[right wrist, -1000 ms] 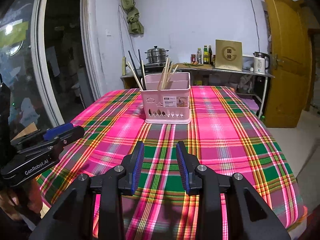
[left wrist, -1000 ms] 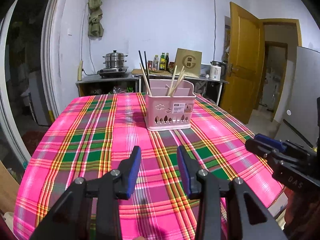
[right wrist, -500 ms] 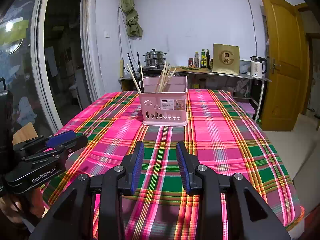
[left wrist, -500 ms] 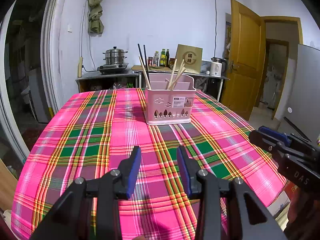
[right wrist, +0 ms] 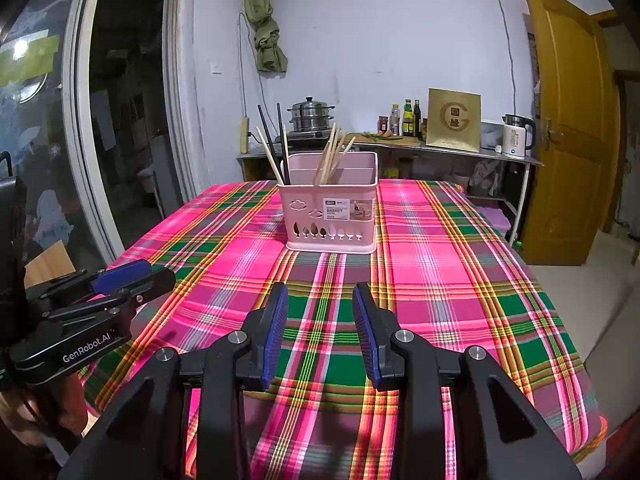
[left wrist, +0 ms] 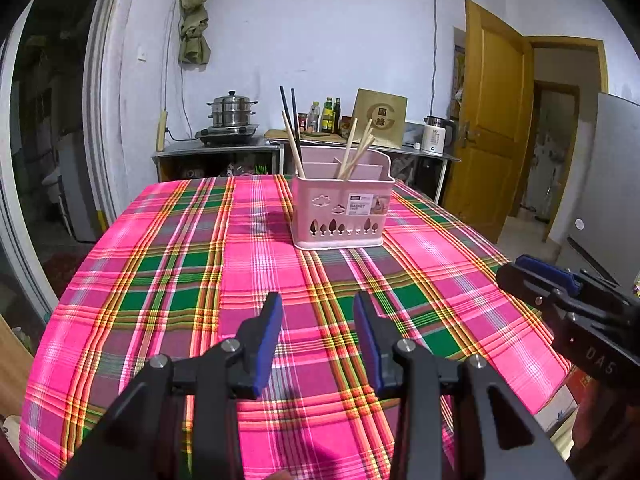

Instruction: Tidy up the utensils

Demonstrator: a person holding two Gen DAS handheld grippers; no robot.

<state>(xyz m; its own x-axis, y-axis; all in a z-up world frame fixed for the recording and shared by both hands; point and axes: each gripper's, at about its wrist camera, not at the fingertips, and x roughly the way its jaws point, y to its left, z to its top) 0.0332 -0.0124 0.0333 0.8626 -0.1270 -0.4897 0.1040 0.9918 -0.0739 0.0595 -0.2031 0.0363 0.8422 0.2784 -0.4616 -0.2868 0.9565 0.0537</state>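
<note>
Both hand-held grippers, left (left wrist: 318,334) and right (right wrist: 320,328), hang wide and empty over the desk (left wrist: 168,280); chopsticks (left wrist: 354,152) already stand in the basket (left wrist: 340,212), so either pre-sort or done.

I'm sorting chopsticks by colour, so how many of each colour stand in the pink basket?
Black chopsticks: 2
Pale wooden chopsticks: about 6; they overlap, so the count is not certain
Total: about 8, all upright in the basket

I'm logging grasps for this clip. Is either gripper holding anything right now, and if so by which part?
Nothing is held. The left gripper and right gripper are both open and empty above the tablecloth; the chopsticks stand in the pink basket.
</note>
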